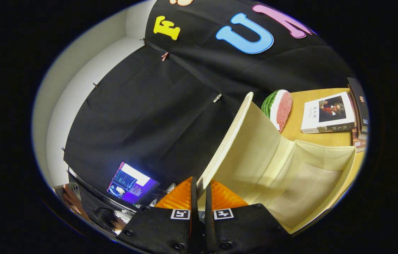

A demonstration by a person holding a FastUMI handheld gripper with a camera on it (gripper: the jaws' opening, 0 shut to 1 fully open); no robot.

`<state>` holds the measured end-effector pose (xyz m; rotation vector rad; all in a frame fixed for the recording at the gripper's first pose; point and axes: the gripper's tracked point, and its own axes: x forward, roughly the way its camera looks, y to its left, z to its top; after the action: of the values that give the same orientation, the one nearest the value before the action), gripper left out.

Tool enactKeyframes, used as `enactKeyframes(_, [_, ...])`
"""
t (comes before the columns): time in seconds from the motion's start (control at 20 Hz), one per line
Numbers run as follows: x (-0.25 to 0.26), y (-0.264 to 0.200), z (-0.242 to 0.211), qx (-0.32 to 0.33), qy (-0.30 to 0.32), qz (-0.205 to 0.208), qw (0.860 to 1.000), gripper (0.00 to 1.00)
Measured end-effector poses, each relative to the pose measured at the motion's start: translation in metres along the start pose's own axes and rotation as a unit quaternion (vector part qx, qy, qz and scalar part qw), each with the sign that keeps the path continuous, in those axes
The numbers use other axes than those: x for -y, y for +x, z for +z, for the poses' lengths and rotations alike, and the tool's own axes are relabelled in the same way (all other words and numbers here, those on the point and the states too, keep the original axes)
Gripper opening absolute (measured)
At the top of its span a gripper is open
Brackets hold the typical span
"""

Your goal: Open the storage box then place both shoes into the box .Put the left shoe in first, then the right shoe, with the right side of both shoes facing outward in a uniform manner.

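Gripper (pixel 199 190) jaws clamped on storage box (pixel 290 176) lid (pixel 225 141) edge — box floor partly hidden.

Box (pixel 290 169) btm cut off; lid edge (pixel 227 141) hidden.

The storage box (pixel 301 176) is pale cream fabric, open, its bare inside stretching ahead and to the right of the gripper (pixel 199 192). Its lid (pixel 225 141) stands raised, woven edge running forward from between the two fingers, which are clamped on it.
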<state>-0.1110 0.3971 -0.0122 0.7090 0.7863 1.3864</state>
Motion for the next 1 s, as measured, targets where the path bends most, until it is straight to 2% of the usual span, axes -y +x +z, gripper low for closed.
enactKeyframes(0.15, [-0.008,0.031,-0.004,-0.01,-0.009,-0.002,1.0,0.11])
enactKeyframes(0.2, [-0.008,0.036,-0.008,-0.015,-0.012,-0.001,1.0,0.16])
enactKeyframes(0.25, [-0.012,0.045,-0.008,-0.013,-0.017,0.002,1.0,0.16])
enactKeyframes(0.4, [-0.017,0.059,-0.013,-0.012,-0.042,0.004,0.999,0.37])
enactKeyframes(0.6, [-0.016,0.062,-0.026,-0.031,-0.052,-0.007,0.998,0.98])
enactKeyframes(0.85, [-0.008,0.039,-0.017,-0.007,-0.059,-0.029,0.998,0.98])
enactKeyframes(1.0, [0.003,0.007,-0.005,0.022,-0.083,-0.062,0.994,0.98])
